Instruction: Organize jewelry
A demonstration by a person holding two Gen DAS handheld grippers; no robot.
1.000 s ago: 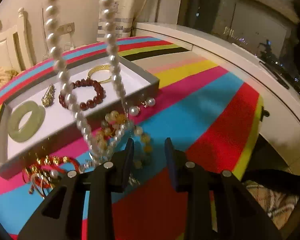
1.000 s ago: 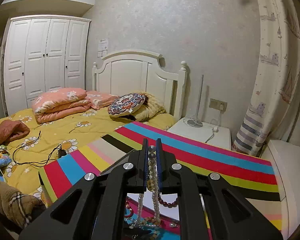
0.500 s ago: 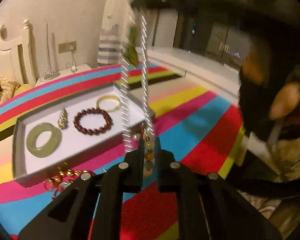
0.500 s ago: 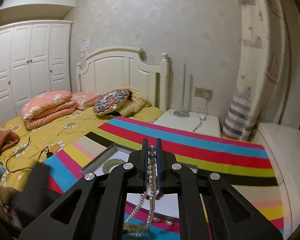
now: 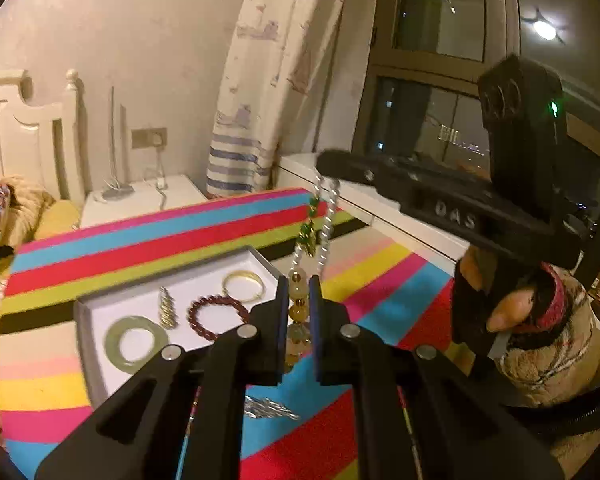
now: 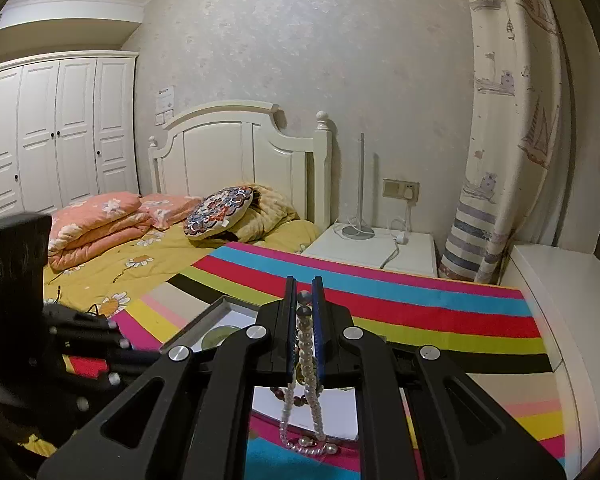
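Pearl necklace [image 6: 306, 356]: pinched in the right gripper [image 6: 303, 300], hanging above the white tray [image 5: 100, 312] on the striped counter [image 5: 380, 272]. Amber bead strand [image 5: 298, 312]: now clamped in the left gripper [image 5: 298, 312], open a second ago, and lifted off the counter.

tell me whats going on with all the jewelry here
A person is sorting jewelry on a striped cloth, holding a gripper in each hand. The right gripper is shut on a pearl necklace, which hangs down to the cloth. The left gripper is shut on a strand of amber beads caught up with it. A tray holds a jade ring, a brooch, a red bracelet and a gold bangle.
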